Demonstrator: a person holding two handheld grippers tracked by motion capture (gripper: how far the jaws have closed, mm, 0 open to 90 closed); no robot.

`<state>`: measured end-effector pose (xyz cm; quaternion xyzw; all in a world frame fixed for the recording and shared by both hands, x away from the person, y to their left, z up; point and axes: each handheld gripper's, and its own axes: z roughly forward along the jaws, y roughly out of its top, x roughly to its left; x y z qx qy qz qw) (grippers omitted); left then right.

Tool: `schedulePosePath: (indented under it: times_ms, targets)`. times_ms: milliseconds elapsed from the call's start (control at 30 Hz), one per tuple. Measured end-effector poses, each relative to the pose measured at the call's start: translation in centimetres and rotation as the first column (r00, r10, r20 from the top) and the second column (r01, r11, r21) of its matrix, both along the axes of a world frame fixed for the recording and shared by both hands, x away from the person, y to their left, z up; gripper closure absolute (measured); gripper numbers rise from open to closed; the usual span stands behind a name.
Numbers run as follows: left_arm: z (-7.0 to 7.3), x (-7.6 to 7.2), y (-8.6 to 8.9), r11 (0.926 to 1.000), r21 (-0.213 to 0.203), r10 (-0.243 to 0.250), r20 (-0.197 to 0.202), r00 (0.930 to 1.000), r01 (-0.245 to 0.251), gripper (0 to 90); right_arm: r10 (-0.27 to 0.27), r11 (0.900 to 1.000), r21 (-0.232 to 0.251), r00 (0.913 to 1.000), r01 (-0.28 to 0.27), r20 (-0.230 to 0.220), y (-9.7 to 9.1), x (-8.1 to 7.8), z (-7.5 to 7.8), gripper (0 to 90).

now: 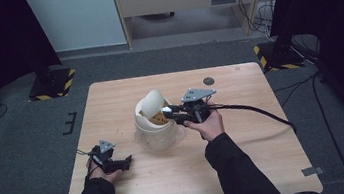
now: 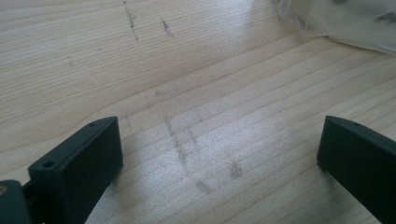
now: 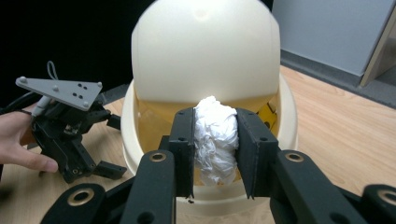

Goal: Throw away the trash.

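A cream round bin (image 1: 156,124) with a tipped swing lid (image 3: 205,51) stands mid-table. My right gripper (image 3: 215,144) is shut on a crumpled white paper wad (image 3: 215,135), held just over the bin's open mouth at its near rim (image 3: 289,116). In the high view the right gripper (image 1: 169,113) reaches the bin from the right. My left gripper (image 1: 127,161) rests low on the table at the front left, away from the bin; in the left gripper view its jaws stand wide apart over bare wood (image 2: 196,116), open and holding nothing.
A clear plastic liner (image 2: 345,21) bulges around the bin's base. A small dark round mark (image 1: 208,80) sits near the table's far edge. The right gripper's black cable (image 1: 257,111) trails across the table to the right. Grey carpet surrounds the table.
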<state>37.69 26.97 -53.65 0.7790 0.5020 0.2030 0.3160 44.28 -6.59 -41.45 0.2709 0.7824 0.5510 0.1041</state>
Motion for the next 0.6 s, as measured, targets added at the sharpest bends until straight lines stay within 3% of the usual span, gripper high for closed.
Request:
schedulePosePath:
  times_ms: [400, 533, 600]
  targets:
    - [0.0, 0.0, 0.0, 1.0000, 0.000, 0.000, 0.000, 1.0000, 0.000, 0.0, 0.005, 0.9989, -0.047, 0.9998, -0.006, -0.018, 1.5, 0.7, -1.0, 67.4]
    - [0.0, 0.0, 0.0, 1.0000, 0.000, 0.000, 0.000, 1.0000, 0.000, 0.0, 0.013, 0.9988, -0.046, 0.9994, -0.015, -0.031, 1.7, 0.8, -1.2, 55.4]
    - [0.0, 0.0, 0.0, 1.0000, 0.001, 0.001, 0.001, 1.0000, -0.001, 0.0, 0.015, 0.9983, -0.056, 0.9995, -0.017, -0.027, 1.5, 0.7, -1.1, 53.6]
